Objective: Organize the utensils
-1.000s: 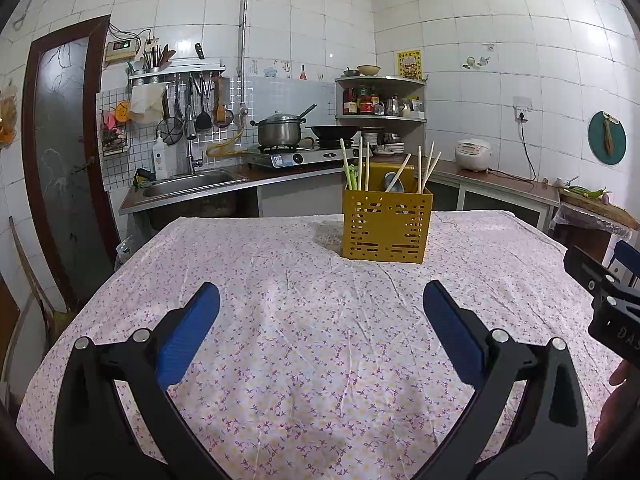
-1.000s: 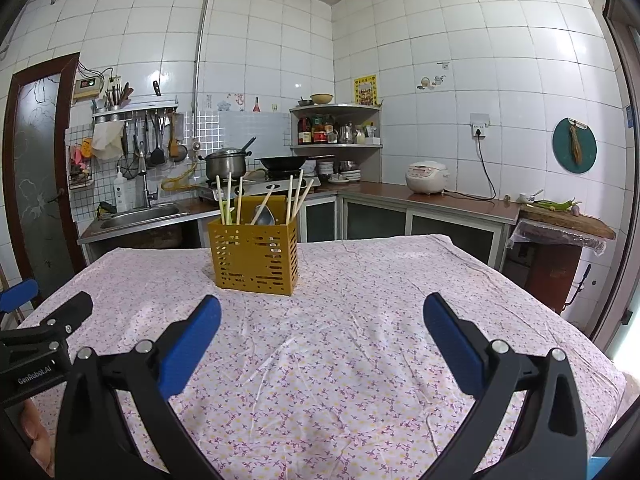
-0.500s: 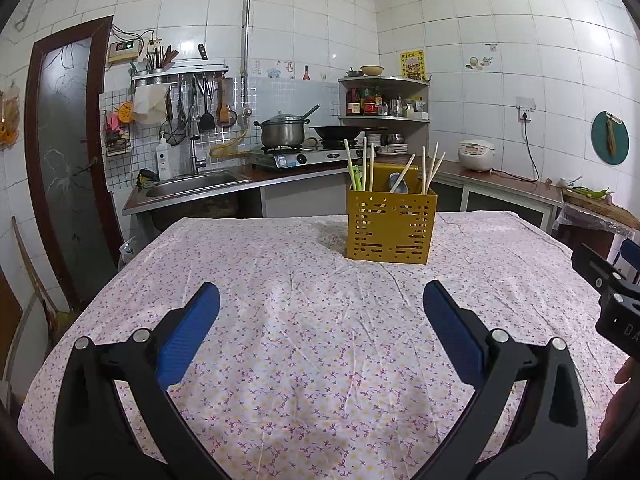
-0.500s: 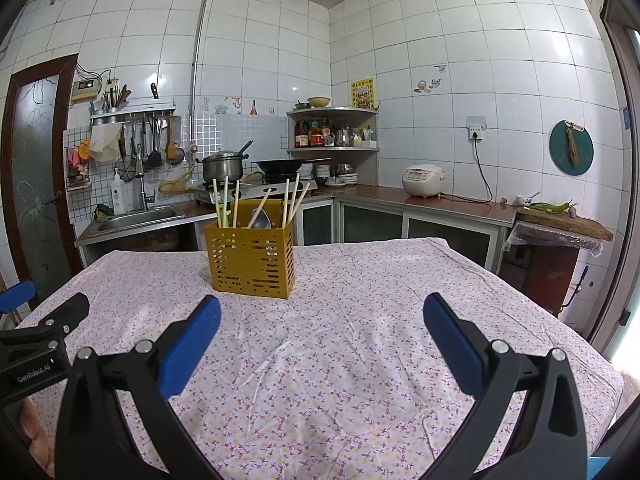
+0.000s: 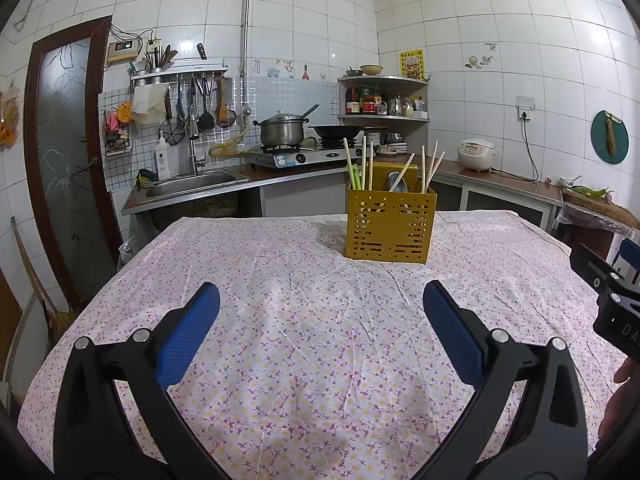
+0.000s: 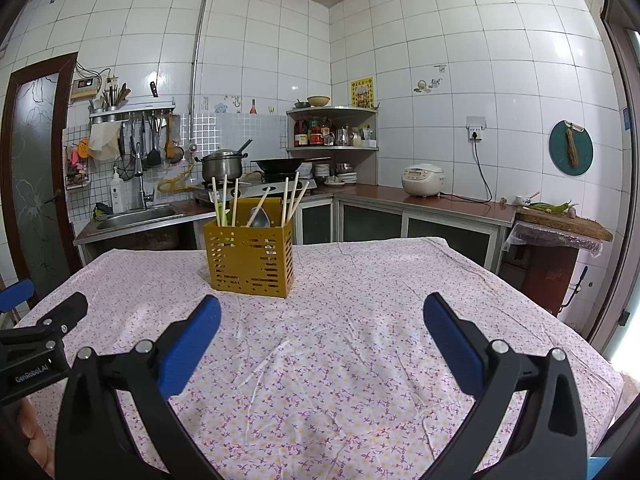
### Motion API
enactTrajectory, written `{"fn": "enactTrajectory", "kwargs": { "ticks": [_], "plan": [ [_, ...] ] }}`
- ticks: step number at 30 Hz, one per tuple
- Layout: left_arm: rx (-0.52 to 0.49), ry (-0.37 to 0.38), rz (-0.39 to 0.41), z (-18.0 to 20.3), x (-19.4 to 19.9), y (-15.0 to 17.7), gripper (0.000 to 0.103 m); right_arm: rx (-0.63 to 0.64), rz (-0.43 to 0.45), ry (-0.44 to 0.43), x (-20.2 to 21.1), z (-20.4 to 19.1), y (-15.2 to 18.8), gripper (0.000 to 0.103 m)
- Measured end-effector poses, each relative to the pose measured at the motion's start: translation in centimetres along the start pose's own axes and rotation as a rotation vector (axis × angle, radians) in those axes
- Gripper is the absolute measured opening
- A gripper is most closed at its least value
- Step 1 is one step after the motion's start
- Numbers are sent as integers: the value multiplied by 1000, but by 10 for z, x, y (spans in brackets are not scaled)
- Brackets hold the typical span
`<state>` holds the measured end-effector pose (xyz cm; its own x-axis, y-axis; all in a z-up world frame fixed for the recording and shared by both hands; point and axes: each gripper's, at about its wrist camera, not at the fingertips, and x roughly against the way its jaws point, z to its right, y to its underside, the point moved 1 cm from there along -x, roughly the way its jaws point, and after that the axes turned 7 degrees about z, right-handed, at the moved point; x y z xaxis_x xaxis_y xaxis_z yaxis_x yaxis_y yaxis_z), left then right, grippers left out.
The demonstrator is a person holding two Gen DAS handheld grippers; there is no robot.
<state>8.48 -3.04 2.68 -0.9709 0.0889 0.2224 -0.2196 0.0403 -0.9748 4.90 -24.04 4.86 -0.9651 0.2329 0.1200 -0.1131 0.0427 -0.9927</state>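
1. The yellow utensil holder stands upright on the worktop, at one o'clock from my left hand-held gripper.
2. Chopsticks and a spoon stand inside it.
3. My left hand-held gripper is spread wide, holding nothing.
4. My right hand-held gripper is likewise wide apart and empty, the holder at eleven o'clock.

Holder: mustard-yellow slotted utensil caddy, box-shaped, upright on the flowered cloth of the bench, toward its far side.
Chopsticks: pale wooden chopsticks stand upright or leaning in the caddy, in left and right groups.
Green utensil: green handles in the left compartment.
Spoon: metal spoon, bowl up, mid-caddy.
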Motion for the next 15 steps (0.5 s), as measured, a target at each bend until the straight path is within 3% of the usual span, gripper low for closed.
{"fn": "enactTrajectory", "kwargs": {
  "ticks": [15],
  "plan": [
    [-13, -8, 9, -1, 0, -1, 98, 1, 2, 0, -1, 0, 1, 99]
  ]
}}
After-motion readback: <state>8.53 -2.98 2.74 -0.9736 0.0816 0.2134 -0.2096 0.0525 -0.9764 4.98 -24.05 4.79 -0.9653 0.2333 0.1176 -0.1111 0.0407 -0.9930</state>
